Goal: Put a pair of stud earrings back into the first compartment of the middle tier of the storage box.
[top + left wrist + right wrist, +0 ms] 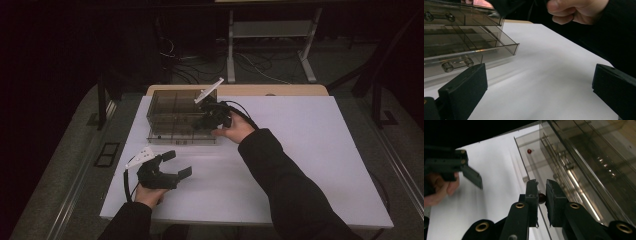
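Observation:
A smoky clear drawer box [172, 112] stands at the back left of the white table [300, 150], its bottom drawer [486, 47] pulled out. My right gripper [212, 119] hovers at the box's right front, over the drawer. In the right gripper view its jaws [541, 186] are shut on a small dark red bead [541, 198]. Another red bead [529, 151] lies farther along in the drawer. My left gripper [178, 163] rests low near the table's front left, pointing toward the box, with its jaws [539, 85] wide open and nothing between them.
The drawers have clear bar handles [457, 63]. A wooden edge [240, 90] runs behind the white board. On the dark floor beyond it stand a white desk frame [270, 30] and loose cables [260, 67]. The table's right half is bare white surface.

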The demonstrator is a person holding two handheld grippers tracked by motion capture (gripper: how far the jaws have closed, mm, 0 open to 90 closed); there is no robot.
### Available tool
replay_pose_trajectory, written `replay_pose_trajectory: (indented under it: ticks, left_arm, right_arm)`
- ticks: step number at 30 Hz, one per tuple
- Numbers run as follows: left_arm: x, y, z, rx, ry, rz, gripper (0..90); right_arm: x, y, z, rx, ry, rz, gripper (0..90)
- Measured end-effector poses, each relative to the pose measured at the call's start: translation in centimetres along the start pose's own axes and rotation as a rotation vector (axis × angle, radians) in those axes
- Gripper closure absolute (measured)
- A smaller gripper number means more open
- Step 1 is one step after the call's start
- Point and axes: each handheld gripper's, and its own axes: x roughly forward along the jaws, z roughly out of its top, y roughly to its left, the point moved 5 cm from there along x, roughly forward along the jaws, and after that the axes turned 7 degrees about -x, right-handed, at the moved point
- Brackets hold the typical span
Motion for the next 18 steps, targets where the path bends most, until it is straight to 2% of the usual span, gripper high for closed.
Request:
replay_pose_trajectory:
  ticks: [8,18]
  left_arm:
    - [-0.1,0.0,0.0,-0.002,-0.002,-0.001,0.0]
    - [-0.2,0.2,0.0,-0.005,-0.005,0.0,0.0]
  right_arm:
    - [2.1,0.1,2.1,0.001,-0.004,0.019,79.4]
    - [4.3,-0.3,3.8,0.002,-0.014,0.023,79.4]
